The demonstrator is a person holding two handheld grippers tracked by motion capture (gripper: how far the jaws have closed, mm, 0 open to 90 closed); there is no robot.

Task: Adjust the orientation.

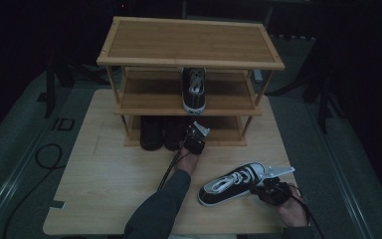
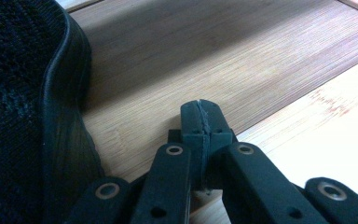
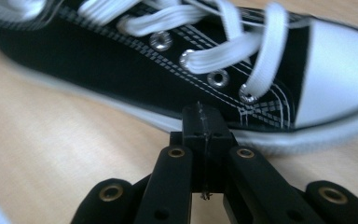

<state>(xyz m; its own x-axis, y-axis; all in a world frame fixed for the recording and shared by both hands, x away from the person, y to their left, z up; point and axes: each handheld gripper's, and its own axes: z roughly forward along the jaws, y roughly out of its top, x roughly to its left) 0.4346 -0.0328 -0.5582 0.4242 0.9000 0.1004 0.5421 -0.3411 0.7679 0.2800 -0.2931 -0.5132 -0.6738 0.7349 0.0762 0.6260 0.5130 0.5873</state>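
A black sneaker with white laces and a white toe cap (image 1: 231,183) lies on the table at the front right. My right gripper (image 1: 267,185) is shut and empty, its tips up against the sneaker's white sole near the toe (image 3: 205,122). The matching sneaker (image 1: 194,89) stands on the middle shelf of the wooden rack (image 1: 189,62). My left gripper (image 1: 195,138) is shut and empty at the front edge of the bottom shelf (image 2: 242,60), beside a pair of dark shoes (image 1: 160,133). One dark shoe (image 2: 23,116) sits just left of its jaws.
The three-tier wooden rack stands at the back of the light wooden table (image 1: 114,184). Cables run from both grippers toward the table's front edge. A black cable loops on the floor (image 1: 47,157) at the left.
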